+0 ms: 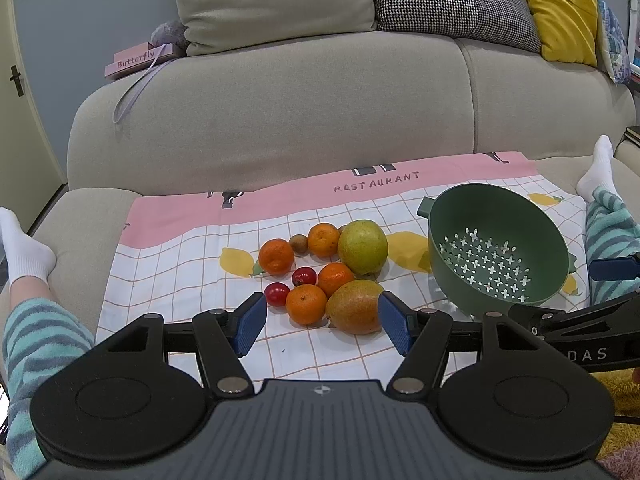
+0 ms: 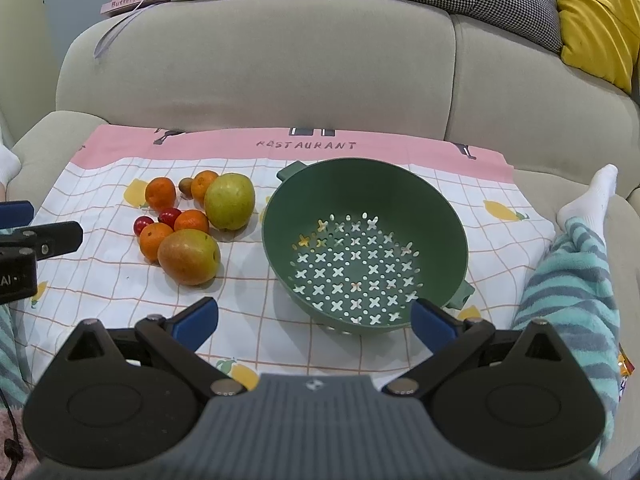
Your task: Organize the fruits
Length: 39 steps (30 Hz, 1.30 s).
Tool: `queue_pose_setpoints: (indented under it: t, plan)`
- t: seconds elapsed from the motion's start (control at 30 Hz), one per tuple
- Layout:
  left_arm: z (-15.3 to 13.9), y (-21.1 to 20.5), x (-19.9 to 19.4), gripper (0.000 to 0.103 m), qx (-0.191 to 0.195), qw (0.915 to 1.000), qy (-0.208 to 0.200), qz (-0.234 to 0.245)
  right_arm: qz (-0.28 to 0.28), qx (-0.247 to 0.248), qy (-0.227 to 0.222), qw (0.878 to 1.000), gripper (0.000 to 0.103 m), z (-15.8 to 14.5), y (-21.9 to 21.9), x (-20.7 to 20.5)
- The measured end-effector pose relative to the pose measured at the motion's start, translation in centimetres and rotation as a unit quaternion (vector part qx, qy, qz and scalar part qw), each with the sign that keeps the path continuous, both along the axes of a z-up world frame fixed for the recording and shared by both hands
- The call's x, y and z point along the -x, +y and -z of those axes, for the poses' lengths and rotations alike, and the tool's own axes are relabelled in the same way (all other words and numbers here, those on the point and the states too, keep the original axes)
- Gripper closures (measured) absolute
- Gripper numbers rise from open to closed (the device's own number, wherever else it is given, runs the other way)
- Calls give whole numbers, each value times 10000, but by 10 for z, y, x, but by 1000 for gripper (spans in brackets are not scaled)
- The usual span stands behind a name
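A cluster of fruit lies on a checked cloth (image 1: 168, 280): a green pear (image 1: 363, 246), a reddish pear (image 1: 354, 306), several oranges (image 1: 306, 304), two red cherry tomatoes (image 1: 277, 294) and a small kiwi (image 1: 299, 244). An empty green colander (image 2: 364, 216) stands to their right. My left gripper (image 1: 322, 322) hangs open just in front of the fruit, nothing between its blue pads. My right gripper (image 2: 314, 322) is open too, its pads on either side of the colander's near rim without touching it. In the right wrist view the same fruit sits at the left, with the reddish pear (image 2: 189, 257) closest.
The cloth covers a beige sofa seat (image 1: 280, 120). A person's legs in striped trousers (image 2: 572, 280) and white socks (image 1: 24, 252) flank the cloth on both sides. Cushions (image 1: 560, 4) and a pink "Butterfly" box (image 1: 136, 60) rest on the sofa back.
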<state>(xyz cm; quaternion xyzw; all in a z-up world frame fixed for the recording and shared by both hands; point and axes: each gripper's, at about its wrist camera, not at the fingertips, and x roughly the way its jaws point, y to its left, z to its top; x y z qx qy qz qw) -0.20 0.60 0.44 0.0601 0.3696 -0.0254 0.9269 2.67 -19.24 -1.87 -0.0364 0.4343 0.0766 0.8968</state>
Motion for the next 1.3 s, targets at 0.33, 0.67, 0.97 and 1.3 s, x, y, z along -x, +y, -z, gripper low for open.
queue_pose_setpoints:
  t: [0.33,0.67,0.97,1.3]
  plan:
    - [0,0,0,27,2,10000,3,1,-14,22,58,10000,4,0,2,-2]
    - [0,0,0,27,3,10000,7,1,-43,28,65,10000,4,1,4,-3]
    - [5,2,2,27,8,10000,68,-5,-47,-4,72,10000,4,2,5,-4]
    - [9,12,-10,27,85,9997,196,-83,-395,-241,-275,9985,4,4,15,-5]
